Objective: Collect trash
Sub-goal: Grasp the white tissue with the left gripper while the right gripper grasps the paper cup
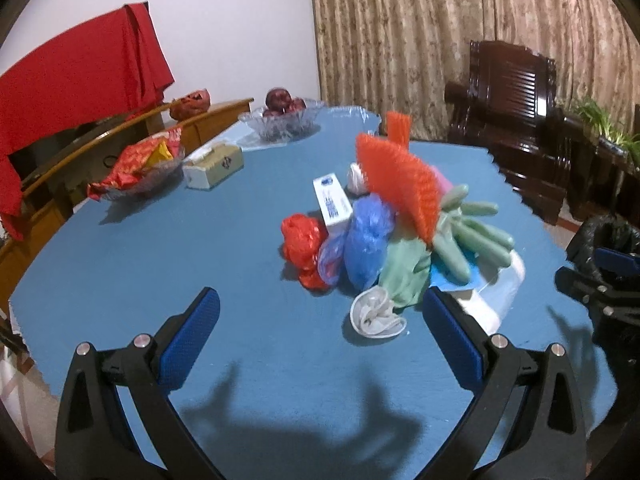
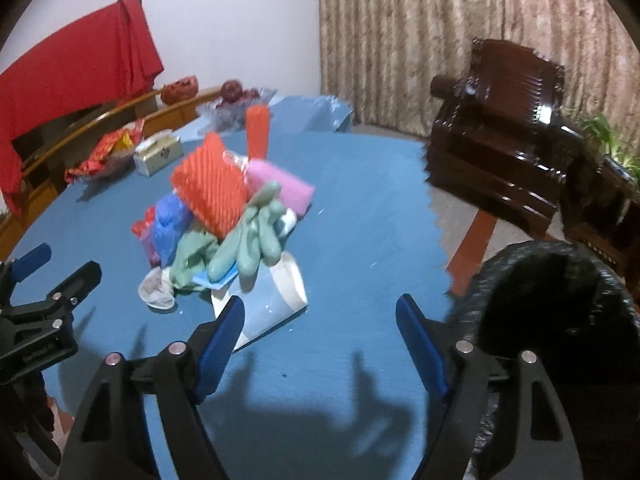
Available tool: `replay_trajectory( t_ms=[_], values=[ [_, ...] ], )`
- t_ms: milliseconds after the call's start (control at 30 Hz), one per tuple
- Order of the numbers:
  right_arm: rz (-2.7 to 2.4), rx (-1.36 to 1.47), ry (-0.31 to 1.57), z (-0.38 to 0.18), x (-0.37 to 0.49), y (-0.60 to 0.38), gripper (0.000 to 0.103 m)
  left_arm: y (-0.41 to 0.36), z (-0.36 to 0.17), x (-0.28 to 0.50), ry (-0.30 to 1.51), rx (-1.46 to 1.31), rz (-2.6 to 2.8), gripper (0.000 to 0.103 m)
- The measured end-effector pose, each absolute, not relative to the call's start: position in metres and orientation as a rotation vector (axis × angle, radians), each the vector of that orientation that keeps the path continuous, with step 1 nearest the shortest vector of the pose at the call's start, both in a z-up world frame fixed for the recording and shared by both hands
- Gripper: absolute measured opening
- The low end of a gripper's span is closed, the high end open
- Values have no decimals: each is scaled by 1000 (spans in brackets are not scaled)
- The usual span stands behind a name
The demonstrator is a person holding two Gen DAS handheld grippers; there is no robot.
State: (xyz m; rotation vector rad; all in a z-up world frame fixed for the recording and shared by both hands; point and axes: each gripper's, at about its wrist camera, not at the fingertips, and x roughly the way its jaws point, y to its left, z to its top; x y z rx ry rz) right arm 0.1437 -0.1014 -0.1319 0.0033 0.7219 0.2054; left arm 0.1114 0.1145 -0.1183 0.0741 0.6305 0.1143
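Where crinkly plastic heap [image 1: 360,240] sits, ribbed orange mesh [image 1: 400,188] tops.

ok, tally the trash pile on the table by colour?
Orange-red foam nets: 2
Red bag: 1
Blue bags: 2
Green glove: 1
Pink item: 1
White items (box, cup, wad, sheet): 4
Total: 11

No legible text; blurred blue print on the white box [image 1: 332,202].
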Motion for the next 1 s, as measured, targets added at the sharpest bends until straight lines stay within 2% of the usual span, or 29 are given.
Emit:
replay_trajectory(
  t_ms=[100, 167, 233, 633, 700, 767, 1000],
  values=[
    [239, -19, 739, -142, 152, -88, 81, 121, -126, 120, 652, 64, 125, 98],
    [251, -38, 743, -147, 155, -80, 90, 128, -130, 124, 662, 60, 136, 98],
    [263, -70, 757, -153, 159, -71, 94, 134, -133, 127, 676, 54, 145, 98],
    [251, -171, 818, -180, 191, -44, 95, 141, -146, 139, 727, 36, 144, 98],
    [264, -174, 832, -183, 194, -43, 92, 141, -148, 141, 730, 35, 140, 98],
    [307, -144, 850, -184, 196, -46, 76, 139, -149, 142, 735, 38, 133, 98],
    [273, -83, 826, -174, 191, -71, 72, 121, -154, 147, 747, 53, 74, 98]
  ],
)
